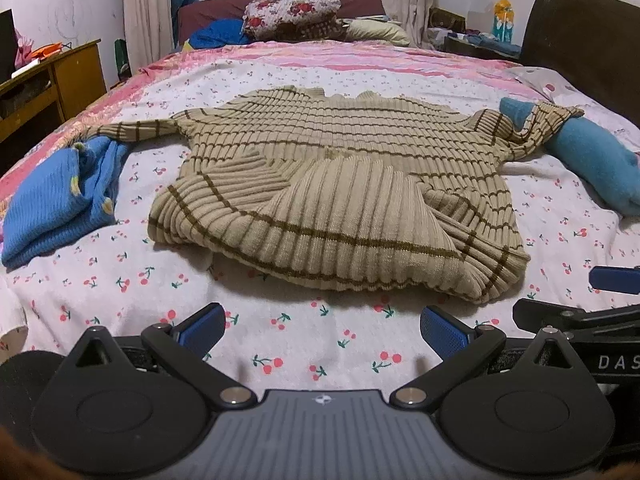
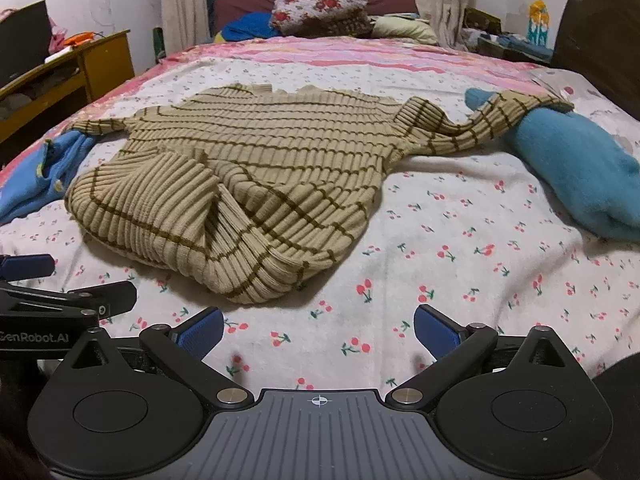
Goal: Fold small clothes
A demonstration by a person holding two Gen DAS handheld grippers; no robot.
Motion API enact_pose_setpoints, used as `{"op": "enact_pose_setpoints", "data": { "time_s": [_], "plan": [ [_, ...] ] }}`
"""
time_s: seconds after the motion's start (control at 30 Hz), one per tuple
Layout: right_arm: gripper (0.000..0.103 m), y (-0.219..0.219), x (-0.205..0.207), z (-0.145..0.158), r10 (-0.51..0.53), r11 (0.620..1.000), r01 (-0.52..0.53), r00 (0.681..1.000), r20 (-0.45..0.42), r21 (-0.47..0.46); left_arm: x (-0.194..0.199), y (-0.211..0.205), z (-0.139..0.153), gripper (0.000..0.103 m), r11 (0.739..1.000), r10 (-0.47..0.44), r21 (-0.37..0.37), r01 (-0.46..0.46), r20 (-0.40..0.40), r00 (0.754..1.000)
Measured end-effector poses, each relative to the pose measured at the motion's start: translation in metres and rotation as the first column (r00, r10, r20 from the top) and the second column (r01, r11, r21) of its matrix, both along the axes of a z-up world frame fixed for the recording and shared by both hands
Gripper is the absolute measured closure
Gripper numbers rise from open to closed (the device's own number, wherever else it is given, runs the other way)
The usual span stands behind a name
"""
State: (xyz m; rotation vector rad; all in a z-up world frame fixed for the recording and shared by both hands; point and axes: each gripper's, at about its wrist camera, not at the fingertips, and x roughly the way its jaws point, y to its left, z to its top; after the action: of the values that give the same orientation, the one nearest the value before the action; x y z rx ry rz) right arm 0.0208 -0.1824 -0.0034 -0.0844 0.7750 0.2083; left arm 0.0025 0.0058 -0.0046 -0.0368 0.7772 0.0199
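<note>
While both grippers hang over the cherry-print sheet (image 1: 132, 292), we see the left gripper (image 1: 322, 330) and right gripper (image 2: 318, 326) spread wide, nothing between the blue ribbed pads. Beige ribbed sweater (image 1: 340, 168) with thin brown stripes lies mid-bed, sleeves out left-right, near hem folded back. Its right sleeve drapes onto a fuzzy teal garment (image 2: 580, 176); the right view shows that best, the left shows more of the blue knit (image 1: 56, 200).
</note>
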Motion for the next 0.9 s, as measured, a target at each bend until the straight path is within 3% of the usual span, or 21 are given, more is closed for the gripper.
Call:
{"op": "enact_pose_setpoints", "data": {
  "time_s": [0.13, 0.5, 0.73, 0.9],
  "plan": [
    [0.012, 0.004, 0.004, 0.001, 0.021, 1.0, -0.021, 1.0, 0.004, 0.003, 0.002, 0.002, 0.0, 0.0, 1.0, -0.019, 0.004, 0.019, 0.009, 1.0],
    [0.043, 0.016, 0.029, 0.013, 0.083, 0.996, -0.084, 0.996, 0.032, 0.029, 0.016, 0.022, 0.017, 0.0, 0.998, -0.051, 0.045, 0.048, 0.085, 0.995],
    [0.046, 0.031, 0.057, 0.017, 0.153, 0.988, -0.153, 0.987, 0.047, 0.006, 0.04, 0.06, 0.027, 0.0, 0.999, -0.041, 0.036, 0.037, 0.106, 0.994],
    [0.059, 0.045, 0.07, 0.01, 0.246, 0.969, -0.246, 0.969, -0.001, 0.003, 0.056, 0.078, 0.029, 0.0, 0.999, -0.042, 0.027, 0.039, 0.115, 0.993]
  ]
}}
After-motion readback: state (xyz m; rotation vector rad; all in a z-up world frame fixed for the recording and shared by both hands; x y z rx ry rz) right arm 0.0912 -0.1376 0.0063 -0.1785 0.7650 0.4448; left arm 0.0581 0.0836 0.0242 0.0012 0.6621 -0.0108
